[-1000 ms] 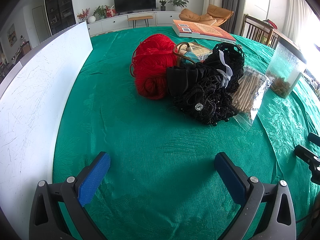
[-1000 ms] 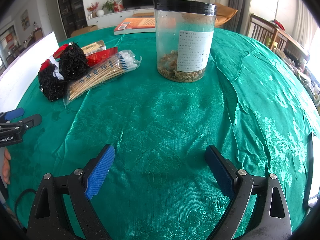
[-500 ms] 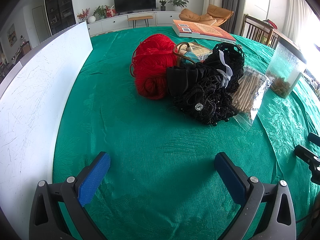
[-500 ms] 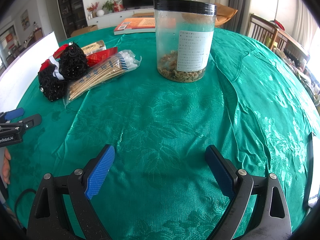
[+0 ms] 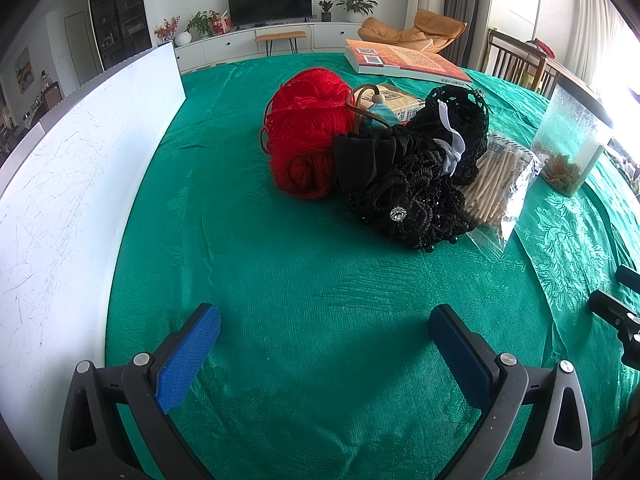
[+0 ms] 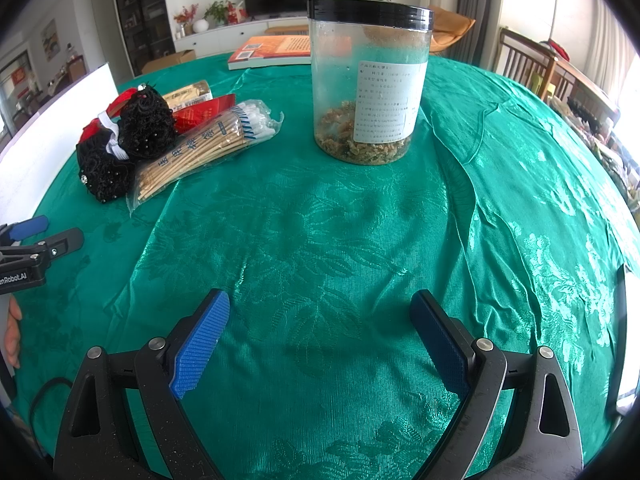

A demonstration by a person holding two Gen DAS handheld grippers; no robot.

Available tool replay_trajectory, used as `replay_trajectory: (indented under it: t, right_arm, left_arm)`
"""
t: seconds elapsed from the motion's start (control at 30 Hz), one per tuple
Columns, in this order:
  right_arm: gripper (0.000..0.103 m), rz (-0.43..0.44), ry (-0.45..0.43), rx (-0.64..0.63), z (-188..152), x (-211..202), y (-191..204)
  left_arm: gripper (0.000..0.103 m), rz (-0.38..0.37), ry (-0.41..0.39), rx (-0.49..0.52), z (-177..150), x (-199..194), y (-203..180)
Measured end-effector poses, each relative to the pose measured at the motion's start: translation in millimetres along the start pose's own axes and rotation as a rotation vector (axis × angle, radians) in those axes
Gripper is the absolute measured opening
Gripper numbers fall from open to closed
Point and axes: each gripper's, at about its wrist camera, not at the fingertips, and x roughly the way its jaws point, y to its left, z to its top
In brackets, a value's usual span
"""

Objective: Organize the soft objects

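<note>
While both grippers hang low over the green tablecloth (image 5: pixel 280 280) with nothing between their blue pads, the soft things lie bunched together toward the far middle of the surface. The left gripper (image 5: pixel 324 332) has its jaws spread wide apart, and so does the right gripper (image 6: pixel 320 320), whose view catches the left one's fingertips at its left edge with part of a hand (image 6: pixel 12 332) below them. Ahead of the left gripper sits a red yarn ball (image 5: pixel 308 136), touching a heap of black lace fabric (image 5: pixel 412 196) that carries a small rhinestone and a white band. Behind these two a brown loop with a teal tassel (image 5: pixel 378 110) and a flat printed packet (image 5: pixel 396 100) peek out. Pressed against the right side of the lace is a clear bag of wooden cotton swabs (image 5: pixel 496 184), and a red packet (image 6: pixel 204 114) shows behind it in the right wrist view. Well apart to the right stands an upright clear jar (image 6: pixel 368 80) with a black lid and dried bits at its bottom. An orange book (image 5: pixel 404 60) lies at the far edge, and a white board (image 5: pixel 60 184) runs along the left side.
</note>
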Motion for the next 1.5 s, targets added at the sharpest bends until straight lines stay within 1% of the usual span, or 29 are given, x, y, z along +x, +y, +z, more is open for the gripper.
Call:
replay_trajectory:
  t: [0.27, 0.33, 0.37, 0.43, 0.5, 0.57, 0.7, 0.8, 0.83, 0.9, 0.93, 0.97, 1.1, 1.2, 1.27, 1.37, 1.43, 1.5]
  right_arm:
    - [0.094, 0.001, 0.001, -0.001, 0, 0, 0]
    - [0.093, 0.006, 0.002, 0.022, 3, 1, 0]
    - [0.093, 0.045, -0.008, 0.064, 7, 0, -2]
    - [0.093, 0.152, -0.035, 0.145, 20, -1, -1]
    - [0.093, 0.191, -0.039, 0.169, 40, 6, 11]
    - [0.09, 0.219, -0.022, 0.184, 61, 24, 27]
    - [0.09, 0.194, -0.016, 0.216, 93, 54, 56]
    - [0.09, 0.155, -0.013, 0.29, 102, 69, 59]
    - [0.087, 0.148, -0.019, 0.298, 103, 70, 60]
    - [0.056, 0.126, -0.01, 0.264, 105, 70, 64]
    - [0.039, 0.154, -0.006, 0.249, 105, 69, 63]
    - [0.036, 0.196, 0.002, 0.246, 103, 68, 61]
    - [0.031, 0.273, 0.05, 0.199, 86, 51, 49]
    - [0.031, 0.322, 0.111, 0.162, 61, 32, 30]
    - [0.031, 0.333, 0.149, 0.143, 42, 17, 12]
    - [0.03, 0.295, 0.188, 0.116, 21, -4, -24]
    - [0.03, 0.229, 0.202, 0.111, 17, -11, -51]
    - [0.03, 0.163, 0.205, 0.125, 23, -10, -81]
  left_arm:
    - [0.103, 0.0, 0.0, 0.0, 0, 0, 0]
    - [0.103, 0.0, 0.0, 0.0, 0, 0, 0]
    - [0.103, 0.001, 0.0, 0.0, 0, 0, 0]
    - [0.103, 0.002, 0.0, 0.001, 0, 0, 1]
    - [0.103, 0.001, 0.0, 0.001, 1, 0, 1]
    - [0.103, 0.001, 0.0, 0.001, 1, 0, 1]
    - [0.103, 0.001, 0.0, 0.001, 1, 0, 1]
    - [0.103, 0.001, 0.0, 0.0, 0, 0, 1]
    - [0.103, 0.001, 0.0, 0.0, 0, 0, 1]
    - [0.103, 0.001, 0.0, 0.0, 0, 0, 1]
    - [0.103, 0.001, 0.0, 0.0, 0, 0, 1]
    - [0.103, 0.001, 0.0, 0.001, 0, 0, 1]
    - [0.103, 0.001, 0.0, 0.0, 0, 0, 1]
    - [0.103, 0.001, 0.0, 0.0, 1, 0, 1]
    - [0.103, 0.001, 0.0, 0.001, 1, 0, 1]
    - [0.103, 0.002, 0.0, 0.001, 1, 0, 1]
    - [0.103, 0.001, 0.0, 0.0, 1, 0, 1]
    - [0.103, 0.002, 0.0, -0.001, 1, 1, 1]
